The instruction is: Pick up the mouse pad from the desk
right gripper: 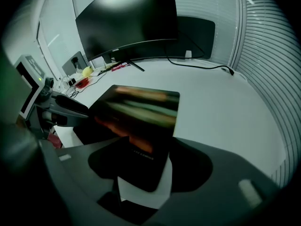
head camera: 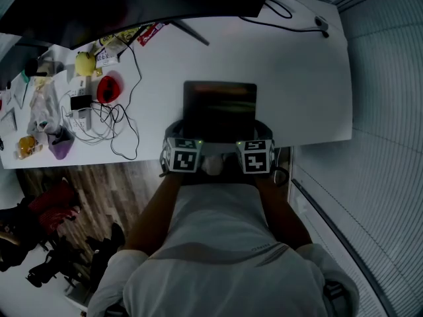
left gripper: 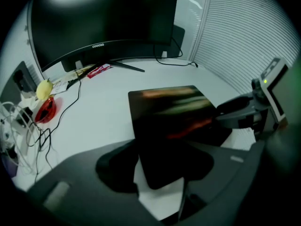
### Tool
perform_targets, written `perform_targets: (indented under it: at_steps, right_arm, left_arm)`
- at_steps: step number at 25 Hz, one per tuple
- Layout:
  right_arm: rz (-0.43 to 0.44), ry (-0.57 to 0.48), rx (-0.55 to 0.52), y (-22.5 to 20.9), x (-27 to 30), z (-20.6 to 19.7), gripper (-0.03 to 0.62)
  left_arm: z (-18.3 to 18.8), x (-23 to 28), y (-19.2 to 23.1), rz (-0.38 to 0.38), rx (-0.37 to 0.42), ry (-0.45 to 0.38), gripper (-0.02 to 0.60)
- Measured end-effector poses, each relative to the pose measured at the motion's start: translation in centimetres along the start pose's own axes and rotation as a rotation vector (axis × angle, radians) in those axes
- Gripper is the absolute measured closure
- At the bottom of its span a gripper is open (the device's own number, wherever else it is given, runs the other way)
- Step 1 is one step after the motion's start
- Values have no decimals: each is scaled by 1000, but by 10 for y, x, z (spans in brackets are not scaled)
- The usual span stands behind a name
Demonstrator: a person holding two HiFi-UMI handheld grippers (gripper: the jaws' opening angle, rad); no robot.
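Head view: the mouse pad (head camera: 219, 107) lies flat at the near edge of the desk (head camera: 297, 65), not yet lifted. Left gripper (left gripper: 157, 168) and right gripper (right gripper: 149, 168) each straddle 1 near corner, jaws wide, not pinching. Closing and raising remain, I judge.

Mouse pad (left gripper: 169, 117) black, with blurred red, orange and green streaks. Desk (head camera: 297, 65) white. Monitor (left gripper: 103, 18) black. Left gripper (left gripper: 162, 173), right gripper (right gripper: 150, 166) dark grey; cubes with black-and-white square markers. Floor (head camera: 112, 190) brown wood grain. Cables (head camera: 125, 121) black.
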State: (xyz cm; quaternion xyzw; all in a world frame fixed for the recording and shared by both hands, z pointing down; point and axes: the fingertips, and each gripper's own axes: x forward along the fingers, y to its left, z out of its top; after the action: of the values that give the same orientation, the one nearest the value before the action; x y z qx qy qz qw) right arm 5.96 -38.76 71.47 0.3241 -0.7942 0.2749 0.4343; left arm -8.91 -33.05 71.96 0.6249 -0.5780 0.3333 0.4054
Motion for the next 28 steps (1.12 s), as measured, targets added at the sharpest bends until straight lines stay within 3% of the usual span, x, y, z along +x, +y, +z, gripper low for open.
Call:
perform_targets:
  at_steps: [2,8,10,12,14,17,20,28]
  right_arm:
    - [-4,3,2,2,0,0,347]
    - [15,-9,-12,22,0,-2,520]
    - [23,-17,-22,25,0,-1,536]
    - [42,-30,-24,27,-2,0,537]
    - [65,-53,-23,29,-7,4,542]
    - [77,-103,-13,30,-19,12,545]
    - [79,-166,0,29,-30,24,546]
    - [90,-368,-16,43,-91,76,546]
  left_arm:
    - [1,0,-1,8,-2,4,373]
    - [2,-2,-8,14,-3,10,420]
    - [2,-1,-12,4,5,7,441]
    - [1,-3,-17,-5,17,2,505]
    - [3,-7,-19,-26,11,-13,509]
    - [11,-18,-22,-104,-40,-61,508]
    - [23,-34,-22,-135,-60,-126,514]
    - [71,-105,-21,-162,-8,-370,523]
